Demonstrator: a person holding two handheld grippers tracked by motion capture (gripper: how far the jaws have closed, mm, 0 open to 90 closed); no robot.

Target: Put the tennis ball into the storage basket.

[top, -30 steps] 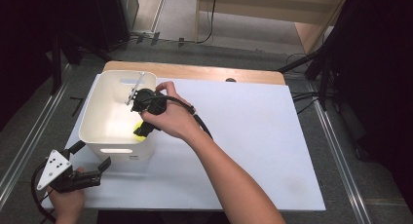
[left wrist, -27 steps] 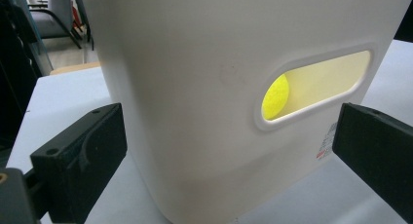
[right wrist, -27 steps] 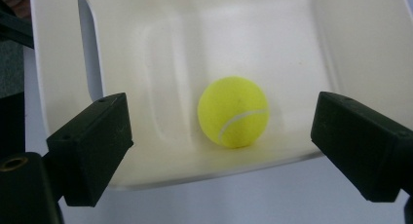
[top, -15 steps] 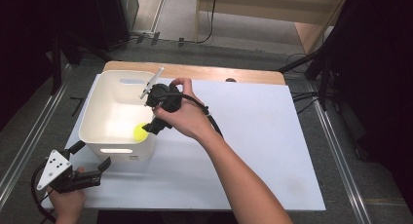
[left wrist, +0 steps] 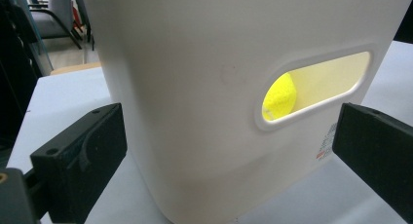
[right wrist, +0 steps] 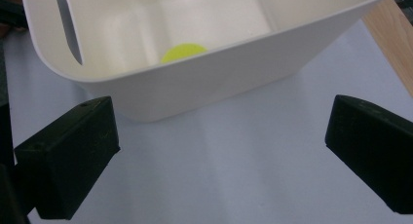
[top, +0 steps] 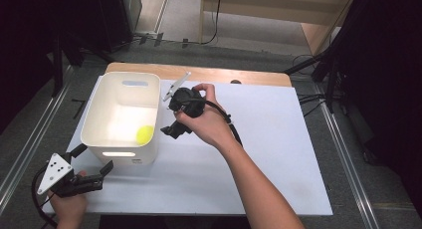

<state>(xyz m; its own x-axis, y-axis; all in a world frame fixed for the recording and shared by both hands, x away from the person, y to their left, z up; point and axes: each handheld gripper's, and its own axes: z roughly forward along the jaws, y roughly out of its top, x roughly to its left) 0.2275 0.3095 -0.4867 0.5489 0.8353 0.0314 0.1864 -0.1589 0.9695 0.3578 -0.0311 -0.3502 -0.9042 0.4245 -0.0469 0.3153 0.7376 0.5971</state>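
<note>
Where the white-covered counter (top: pixel 259 154) meets its left edge, one white plastic bin (top: pixel 122 120) is seen standing upright, with one yellow ball (top: pixel 145 134) lying on its floor toward the near right corner. One slot handle is cut into each of the bin's two short walls, two in all, and the ball is glimpsed through the near slot in the left gripper view (left wrist: pixel 281 96). Two grippers are counted. The left gripper (top: pixel 92 160) is held in one hand (top: pixel 68 209) at the counter's near left corner, its two black jaws spread wide on either side of the bin's near wall without touching it. The right gripper (top: pixel 172 129) is held in the other hand (top: pixel 205 120) just beside the bin's right wall, above the counter; its jaws have just been opening and are now spread fully apart, with nothing between them. In the right gripper view the bin's rim (right wrist: pixel 204 63) and the ball (right wrist: pixel 183 52) inside are seen beyond the open jaws.
</note>
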